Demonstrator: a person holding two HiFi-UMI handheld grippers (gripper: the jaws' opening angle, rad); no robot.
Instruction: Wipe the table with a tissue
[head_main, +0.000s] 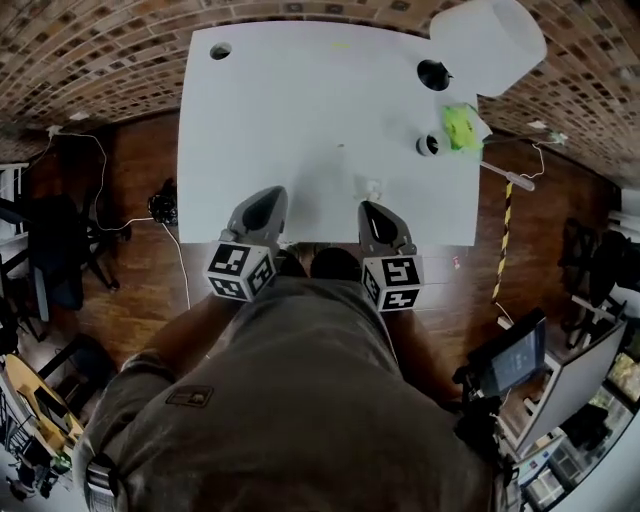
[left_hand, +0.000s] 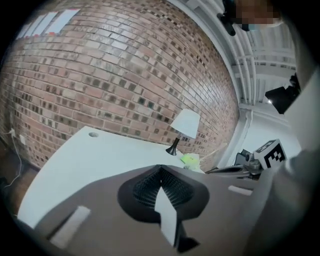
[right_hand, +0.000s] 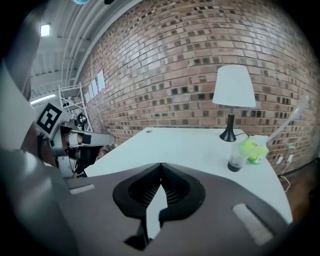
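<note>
Hidden / unclear:
- Head view: the person's body fills the lower half, so both hands and the near table edge are covered.
- Small pale object (head_main: 372, 186) on the table just ahead of the right gripper (head_main: 368, 207). Too small to identify.
- The lamp (head_main: 490, 45) shade is out of focus and covers the far right corner of the table (head_main: 300, 120).
- In the left gripper view the cup is hard to pick out, and only the lamp (left_hand: 185, 124) and a green blob beside it read clearly.

Tissue:
- The only candidate is the green-and-white crumpled lump (head_main: 462, 126) at the far right edge of the table, between the lamp base and the table's right edge.
- It sits just beside a clear cup (head_main: 428, 146) with dark contents. Can't tell if they touch.
- In the right gripper view it's bright green-yellow (right_hand: 252, 150), just behind and right of the cup (right_hand: 236, 161). Can't tell whether it's loose tissue or a pack.
- It's well apart from both grippers.

Grippers:
- Left gripper (left_hand: 159, 169): ribbed pads meet at the tips, nothing between them. It's at the near table edge (head_main: 272, 192).
- Right gripper (right_hand: 161, 167): same, tips together and empty. It's beside the left one, pointing across the table.
</note>
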